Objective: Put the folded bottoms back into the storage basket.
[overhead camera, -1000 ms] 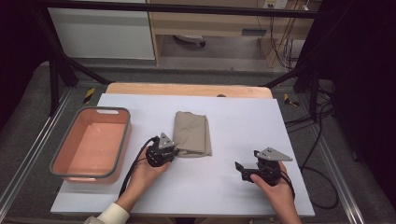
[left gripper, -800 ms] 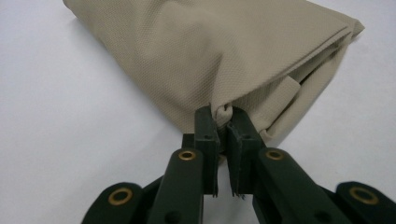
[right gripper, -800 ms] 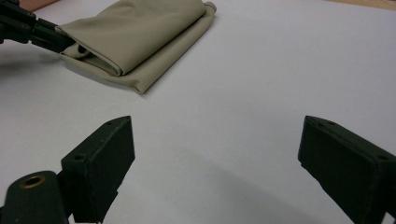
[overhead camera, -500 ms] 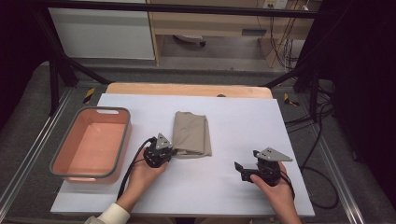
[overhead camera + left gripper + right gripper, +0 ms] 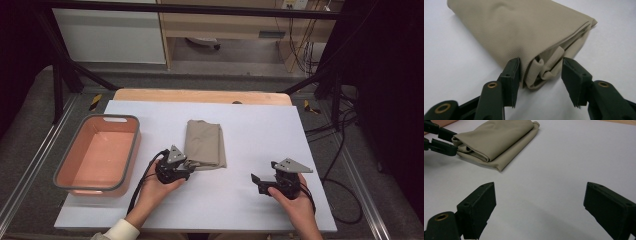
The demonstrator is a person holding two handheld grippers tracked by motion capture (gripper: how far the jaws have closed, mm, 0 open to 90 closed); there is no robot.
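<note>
A folded beige cloth (image 5: 205, 142) lies in the middle of the white table (image 5: 260, 125). My left gripper (image 5: 189, 169) sits at the cloth's near left corner. In the left gripper view its jaws have just been opening and now stand open on either side of the bunched corner (image 5: 541, 72) without pressing on it. My right gripper (image 5: 256, 182) rests near the front right of the table, open, with bare table between its fingers (image 5: 539, 205). The right gripper view also shows the cloth (image 5: 496, 137) and the left gripper (image 5: 446, 141) at its end.
A pink basin with a grey rim (image 5: 60, 175) stands at the table's left edge. A wooden board edge (image 5: 200, 95) runs along the back. Cables (image 5: 345, 200) trail off the right side.
</note>
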